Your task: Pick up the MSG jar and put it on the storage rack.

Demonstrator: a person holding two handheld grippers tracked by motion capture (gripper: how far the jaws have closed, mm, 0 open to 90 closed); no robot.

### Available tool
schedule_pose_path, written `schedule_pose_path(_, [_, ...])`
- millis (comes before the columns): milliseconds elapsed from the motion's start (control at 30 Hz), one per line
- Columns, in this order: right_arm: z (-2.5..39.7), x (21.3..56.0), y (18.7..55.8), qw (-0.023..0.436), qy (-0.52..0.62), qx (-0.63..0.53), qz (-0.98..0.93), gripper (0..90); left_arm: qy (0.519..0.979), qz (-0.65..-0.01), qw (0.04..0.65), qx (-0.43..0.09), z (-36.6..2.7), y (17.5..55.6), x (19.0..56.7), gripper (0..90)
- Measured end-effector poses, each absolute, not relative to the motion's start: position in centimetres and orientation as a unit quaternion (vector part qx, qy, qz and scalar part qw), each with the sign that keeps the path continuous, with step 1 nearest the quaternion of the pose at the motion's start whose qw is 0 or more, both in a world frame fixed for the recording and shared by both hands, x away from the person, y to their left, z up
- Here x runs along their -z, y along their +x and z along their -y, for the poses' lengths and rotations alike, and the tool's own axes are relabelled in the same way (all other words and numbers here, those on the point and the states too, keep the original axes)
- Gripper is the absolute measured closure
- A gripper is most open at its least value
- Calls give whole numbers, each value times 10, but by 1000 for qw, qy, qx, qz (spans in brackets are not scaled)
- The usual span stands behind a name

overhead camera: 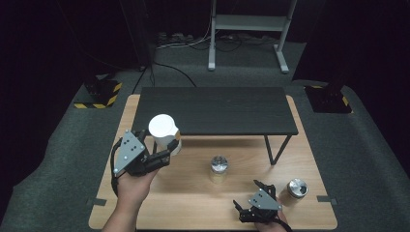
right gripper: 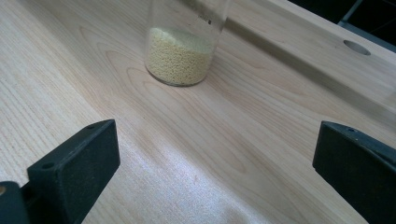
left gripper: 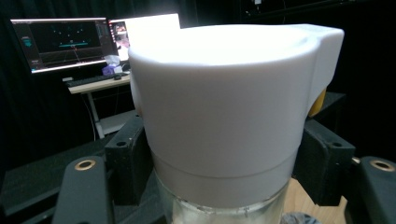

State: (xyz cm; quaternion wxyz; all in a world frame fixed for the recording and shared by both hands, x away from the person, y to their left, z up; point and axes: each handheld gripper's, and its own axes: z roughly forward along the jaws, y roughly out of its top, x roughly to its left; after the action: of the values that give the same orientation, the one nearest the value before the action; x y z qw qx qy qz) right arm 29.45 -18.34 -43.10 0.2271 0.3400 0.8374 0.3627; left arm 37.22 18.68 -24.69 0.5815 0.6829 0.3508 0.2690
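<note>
The right gripper (overhead camera: 255,205) sits low at the near edge of the surface (overhead camera: 193,203), its fingers (right gripper: 74,163) spread wide with only bare wood between them. It looks parked and ready, aimed toward the jar of yellow grains (right gripper: 183,46) standing a little ahead of it; in the high view that jar (overhead camera: 219,169) stands near the middle of the surface with a shiny metal lid. A 2nd metal-lidded jar (overhead camera: 296,189) stands just beside the right gripper, toward the right edge.

Farther off, the left gripper (overhead camera: 157,157) holds the white-capped jar (overhead camera: 164,131) lifted above the left part of the surface, near the front edge of the shelf. Its fingers (left gripper: 130,158) pinch the jar on both sides just below the white cap (left gripper: 224,93), on the lower band where the glass begins. That grip probably keeps the jar upright and leaves the cap free, as if for carrying it onto or beside the shelf, or for uncapping. A bit of yellow shows behind the cap on one side.

The surface is light wood, with a low black shelf (overhead camera: 215,110) on thin metal legs standing across its far half. Beyond it lies grey carpet, 2 black bases with yellow-black stripes (overhead camera: 99,94), cables, and a pale frame (overhead camera: 249,29) at the back. The room is dark; the left gripper view shows lit monitors (left gripper: 60,42) on a desk.
</note>
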Motion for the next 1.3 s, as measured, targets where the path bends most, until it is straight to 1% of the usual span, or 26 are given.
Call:
schedule_pose_path(467, [184,431,295,225,340,-366,-836,1,679,-354,582,-275,-172,401,240,301])
schedule_pose_path(633, [184,431,295,225,340,-367,-836,1,672,-362,584,-276,-170,410,243,300])
schedule_pose_path(900, [185,431,295,225,340,-367,-836,1,672,-364,578,-285,-167,422,246,301])
schedule_pose_path(1300, [185,431,295,224,340,-368,-836,1,672,-373,574,-284,-160,437,253,300])
